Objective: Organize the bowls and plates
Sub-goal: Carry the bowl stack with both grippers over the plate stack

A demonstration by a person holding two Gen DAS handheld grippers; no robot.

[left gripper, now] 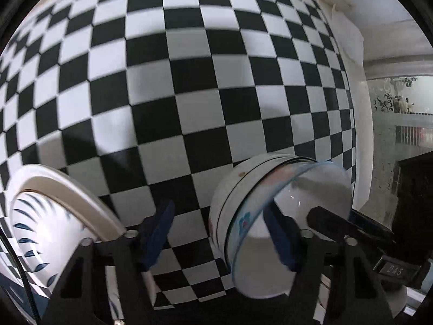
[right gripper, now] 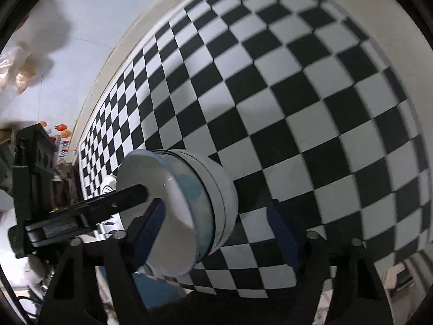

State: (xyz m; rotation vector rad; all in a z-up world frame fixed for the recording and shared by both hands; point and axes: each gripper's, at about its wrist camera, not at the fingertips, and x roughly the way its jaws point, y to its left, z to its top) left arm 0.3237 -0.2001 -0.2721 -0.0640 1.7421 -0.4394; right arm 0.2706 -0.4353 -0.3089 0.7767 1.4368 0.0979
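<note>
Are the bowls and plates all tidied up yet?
Not yet. Done: one blue-rimmed bowl already sits nested inside a white bowl on the checkered cloth. In hand: the left gripper and the right gripper are both open, each straddling the blue-rimmed bowl's edge without pinching it. Left to do: the blue-leaf plate lies apart, unsorted.

Checkered cloth (left gripper: 189, 81) bare ahead of both grippers: wide free room. Stacked bowls (left gripper: 243, 203) block right side in left wrist view, patterned plate (left gripper: 40, 230) blocks left corner. Bare strip between them passable. Black box (left gripper: 411, 189) beside table edge, right.
</note>
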